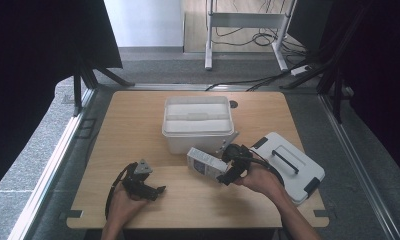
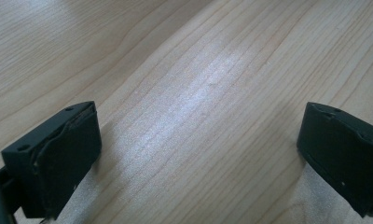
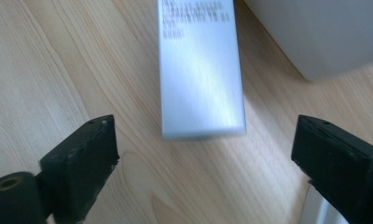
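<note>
Left hand point(image 1: 122, 204): lower left of the high view, low over the light wooden table point(image 1: 138, 120), holding the left black two-jaw gripper point(image 1: 160, 190).
Left gripper state: released — in the left gripper view the jaws stand wide apart at the bottom corners, bare wood grain between them.
Right hand point(image 1: 260, 179): lower centre-right of the high view, carrying the right black two-jaw gripper point(image 1: 222, 178).
Right gripper state: released — jaws spread wide, pressing on nothing.
Small flat white carton with printed text point(image 3: 201, 70): upper centre of the right gripper view, beyond the jaw tips and clear of both; blurred. In the high view it sits at centre, just before the gripper.
White lidless plastic storage box point(image 1: 198, 122): centre of the high view, just behind the carton.
White lid with black handle point(image 1: 288, 165): right of the high view, on the table's edge.
</note>
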Demonstrator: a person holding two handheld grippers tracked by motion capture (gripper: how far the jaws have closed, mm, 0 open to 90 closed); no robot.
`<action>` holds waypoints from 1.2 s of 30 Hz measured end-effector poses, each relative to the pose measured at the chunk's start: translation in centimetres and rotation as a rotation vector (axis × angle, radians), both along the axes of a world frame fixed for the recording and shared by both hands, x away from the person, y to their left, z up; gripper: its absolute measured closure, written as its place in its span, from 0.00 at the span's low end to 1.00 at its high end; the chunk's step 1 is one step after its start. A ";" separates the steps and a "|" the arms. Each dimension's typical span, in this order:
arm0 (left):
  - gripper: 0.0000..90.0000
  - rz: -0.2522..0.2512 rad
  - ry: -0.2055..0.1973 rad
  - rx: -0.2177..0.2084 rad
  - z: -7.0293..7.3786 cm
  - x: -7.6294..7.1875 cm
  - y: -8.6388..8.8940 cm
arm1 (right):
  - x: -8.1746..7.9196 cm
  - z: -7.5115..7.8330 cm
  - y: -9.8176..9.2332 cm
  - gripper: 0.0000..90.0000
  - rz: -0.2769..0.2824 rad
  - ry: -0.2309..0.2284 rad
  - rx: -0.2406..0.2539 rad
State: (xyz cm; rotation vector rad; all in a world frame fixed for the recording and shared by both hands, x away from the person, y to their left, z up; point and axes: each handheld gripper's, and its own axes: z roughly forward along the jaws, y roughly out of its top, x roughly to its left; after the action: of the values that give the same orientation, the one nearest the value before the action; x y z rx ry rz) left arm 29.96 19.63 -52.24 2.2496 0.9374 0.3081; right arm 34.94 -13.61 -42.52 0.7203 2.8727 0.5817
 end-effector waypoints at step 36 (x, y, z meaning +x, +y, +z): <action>0.00 0.000 0.000 0.000 0.0 0.0 0.0 | 3.6 -2.5 8.5 0.62 0.179 0.079 -0.272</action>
State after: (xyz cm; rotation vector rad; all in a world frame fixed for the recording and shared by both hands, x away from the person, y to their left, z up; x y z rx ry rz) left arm 29.96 19.64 -52.23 2.2500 0.9376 0.3079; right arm 38.59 -5.07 -45.02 0.4581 3.0247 0.1760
